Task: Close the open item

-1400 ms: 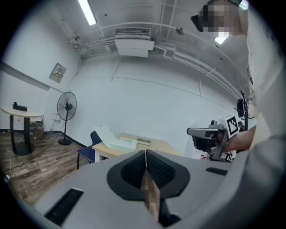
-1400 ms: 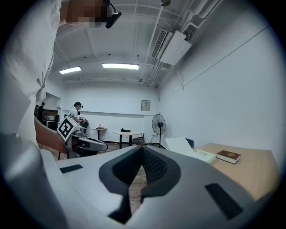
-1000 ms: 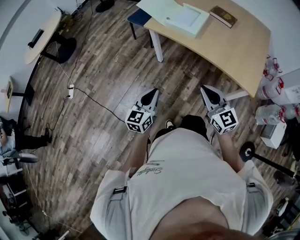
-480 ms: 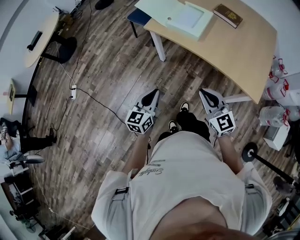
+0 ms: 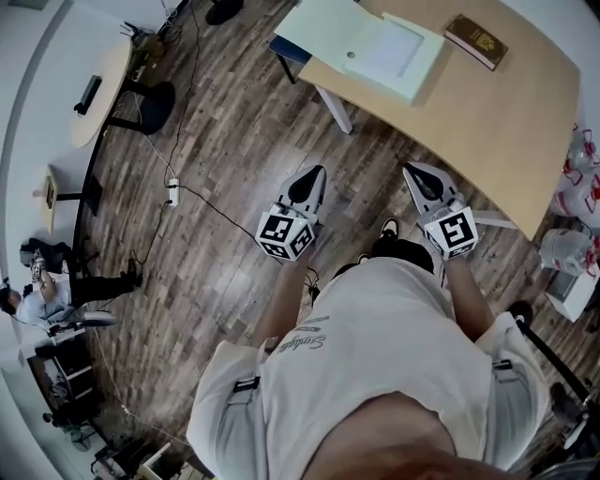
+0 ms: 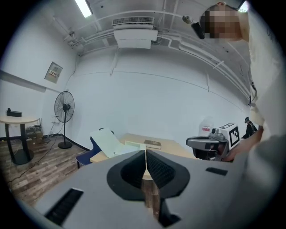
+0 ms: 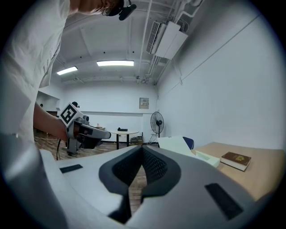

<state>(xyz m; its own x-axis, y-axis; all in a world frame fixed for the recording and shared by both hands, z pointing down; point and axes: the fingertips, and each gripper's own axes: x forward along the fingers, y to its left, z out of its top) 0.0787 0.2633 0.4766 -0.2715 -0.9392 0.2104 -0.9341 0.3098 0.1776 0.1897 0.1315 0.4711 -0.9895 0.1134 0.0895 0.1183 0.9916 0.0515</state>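
In the head view I stand on the wooden floor (image 5: pixel 216 262), short of the worktop (image 5: pixel 469 122). The task's thing, a pale green box (image 5: pixel 394 52), lies at the worktop's far left corner. Its lid (image 5: pixel 314 26) is thrown back and reaches out past the worktop's edge, and a brown book (image 5: pixel 478 40) rests just beside it. I hold the left gripper (image 5: pixel 307 186) and the right gripper (image 5: pixel 422 185) level at waist height, both aimed at the worktop. I judge this a carrying pose for the approach, since the box is well apart from both. There is cursive print on my shirt (image 5: pixel 305 339), but I cannot read it from this angle. The book's cover carries a small emblem too fine to make out.

In the left gripper view the two jaws are pressed together with nothing between them. Beyond them, the raised lid faces me and the box sits behind it, so the lid will likely need a push from underneath. A framed notice (image 6: pixel 54 71) hangs above a standing fan (image 6: pixel 65 107), and its text is too small to read. A jug (image 6: pixel 205 130) shows a red label, also illegible.

In the right gripper view the jaws likewise meet at their tips and hold nothing. The box and book lie off to the right on the worktop.
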